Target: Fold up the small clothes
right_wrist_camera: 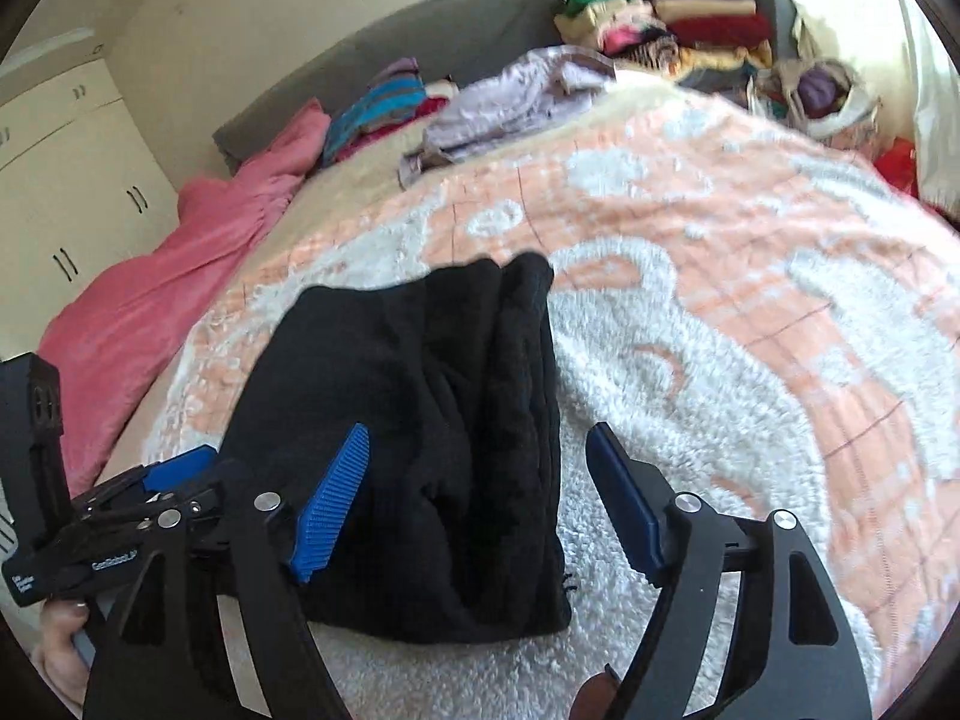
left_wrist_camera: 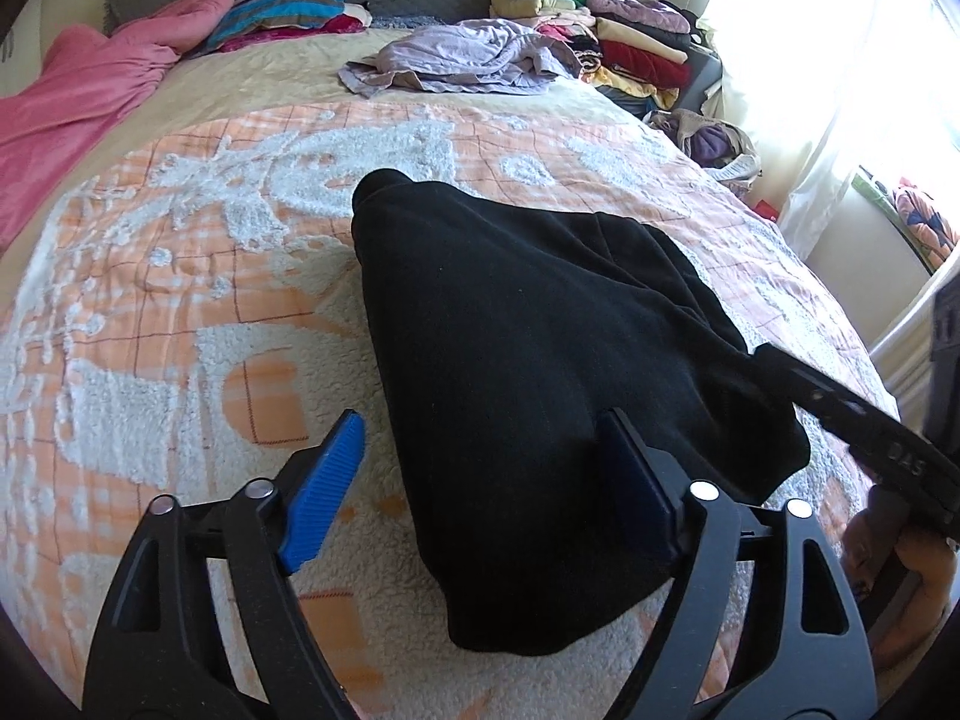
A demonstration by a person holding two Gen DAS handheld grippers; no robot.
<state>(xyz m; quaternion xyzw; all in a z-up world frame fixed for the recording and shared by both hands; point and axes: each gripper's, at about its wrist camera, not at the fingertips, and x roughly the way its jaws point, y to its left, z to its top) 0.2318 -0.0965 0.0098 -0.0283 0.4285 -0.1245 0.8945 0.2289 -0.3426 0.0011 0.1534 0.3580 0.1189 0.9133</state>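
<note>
A black garment (left_wrist_camera: pixel 528 372) lies folded over on the orange and white bedspread (left_wrist_camera: pixel 180 276). My left gripper (left_wrist_camera: pixel 486 492) is open and hovers over its near end, jaws straddling the left edge and holding nothing. In the right wrist view the same black garment (right_wrist_camera: pixel 432 432) lies in front of my right gripper (right_wrist_camera: pixel 480 480), which is open and empty above its near right part. The left gripper (right_wrist_camera: pixel 174 486) shows there at the lower left beside the garment.
A crumpled lilac garment (left_wrist_camera: pixel 462 60) lies further up the bed. A pink blanket (left_wrist_camera: pixel 90 96) and striped pillows (left_wrist_camera: pixel 282 15) sit at the far left. Stacks of folded clothes (left_wrist_camera: pixel 612 30) stand at the far right by the bright window. White wardrobes (right_wrist_camera: pixel 66 180) stand left.
</note>
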